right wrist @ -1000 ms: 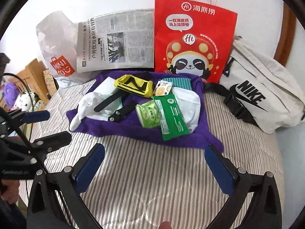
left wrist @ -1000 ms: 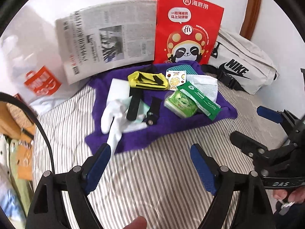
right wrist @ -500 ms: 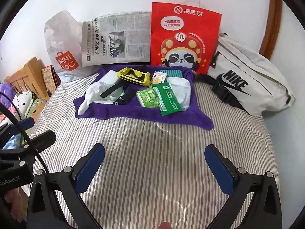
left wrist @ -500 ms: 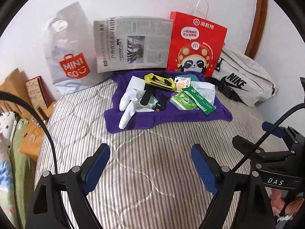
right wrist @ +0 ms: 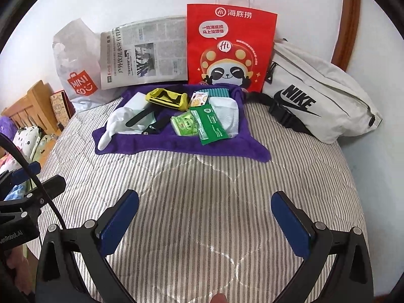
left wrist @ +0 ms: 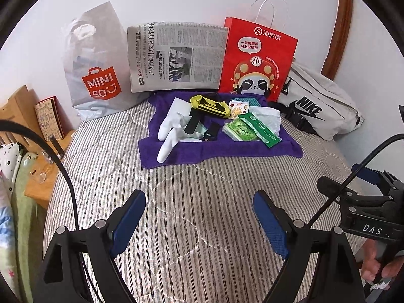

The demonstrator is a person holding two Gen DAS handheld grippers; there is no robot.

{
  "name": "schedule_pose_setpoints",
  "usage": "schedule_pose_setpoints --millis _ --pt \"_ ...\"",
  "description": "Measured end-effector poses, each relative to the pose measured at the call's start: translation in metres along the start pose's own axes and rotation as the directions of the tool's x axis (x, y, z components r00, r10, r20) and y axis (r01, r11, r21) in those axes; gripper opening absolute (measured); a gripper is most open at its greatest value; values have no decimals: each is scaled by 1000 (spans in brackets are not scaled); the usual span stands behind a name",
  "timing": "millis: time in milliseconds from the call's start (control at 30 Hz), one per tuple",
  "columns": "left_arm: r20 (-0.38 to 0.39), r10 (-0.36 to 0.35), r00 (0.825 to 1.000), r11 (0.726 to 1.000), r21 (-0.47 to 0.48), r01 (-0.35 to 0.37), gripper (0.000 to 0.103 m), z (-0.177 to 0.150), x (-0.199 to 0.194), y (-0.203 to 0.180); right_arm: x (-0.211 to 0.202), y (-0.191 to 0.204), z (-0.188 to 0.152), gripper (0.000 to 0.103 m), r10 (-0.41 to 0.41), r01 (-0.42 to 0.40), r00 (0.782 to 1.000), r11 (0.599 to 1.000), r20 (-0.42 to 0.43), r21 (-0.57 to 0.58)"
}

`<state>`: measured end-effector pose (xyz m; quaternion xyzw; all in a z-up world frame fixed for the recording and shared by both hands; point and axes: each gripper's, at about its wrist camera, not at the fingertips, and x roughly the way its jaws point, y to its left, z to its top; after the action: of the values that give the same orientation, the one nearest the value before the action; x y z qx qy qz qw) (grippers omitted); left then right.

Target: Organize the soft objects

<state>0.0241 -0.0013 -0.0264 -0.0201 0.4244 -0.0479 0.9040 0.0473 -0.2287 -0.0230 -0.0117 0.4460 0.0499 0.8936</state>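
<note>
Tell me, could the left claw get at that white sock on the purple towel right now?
Probably yes. The left claw is open and empty, only bare striped bedding lies between it and the white sock, whose toe points toward it uncovered.

The near half of the striped quilt [right wrist: 202, 202] lies bare, giving open passage up to the purple towel [right wrist: 176, 146]. The towel itself is crowded with small items. Behind it, a plastic shopping bag [left wrist: 96, 70], newspaper [left wrist: 174, 55] and red paper bag [left wrist: 257, 58] line the far wall. A white waist bag [right wrist: 315, 101] blocks the far right; a wooden nightstand [left wrist: 38, 184] flanks the left edge.
</note>
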Motion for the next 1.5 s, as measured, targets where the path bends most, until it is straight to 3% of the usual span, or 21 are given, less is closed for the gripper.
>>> schedule_pose_setpoints --millis 1500 --pt "-15 17 1000 999 34 -16 86 -4 -2 -11 -11 -2 -2 103 3 -3 1000 1000 17 15"
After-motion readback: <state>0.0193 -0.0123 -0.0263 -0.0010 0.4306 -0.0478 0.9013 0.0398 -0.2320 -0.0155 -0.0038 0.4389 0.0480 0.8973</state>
